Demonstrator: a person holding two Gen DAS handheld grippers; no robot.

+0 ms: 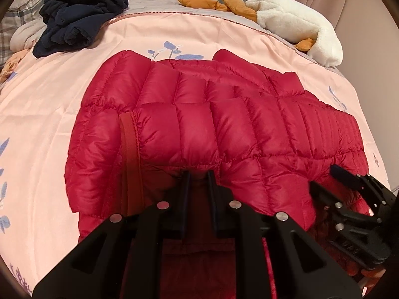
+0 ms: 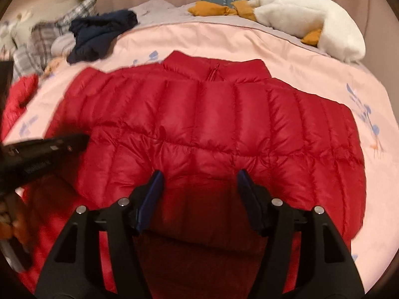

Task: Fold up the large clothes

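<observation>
We have the red down jacket (image 1: pixel 199 124) lying across the pink floral duvet (image 1: pixel 49 112), collar toward the far side of the bed. A sleeve appears folded across the body, its cuff band (image 1: pixel 131 154) showing at the left in the left wrist view.

Left gripper (image 1: pixel 198 174): fingers drawn close together at the jacket's near folded edge, with only a narrow gap; we cannot tell whether fabric is pinched between them. Right gripper (image 2: pixel 198 177): fingers spread wide over the near edge, holding nothing.

Progress, as we judge it: sleeve folding looks partly or fully done, though a red piece (image 2: pixel 20 97) at the far left of the right wrist view is unclear. Folding the body into a compact stack is not yet done.

Also on the bed: 1 navy garment (image 1: pixel 82 22), bunched, and 1 white plush goose (image 1: pixel 299 22), both well apart from the jacket.
</observation>
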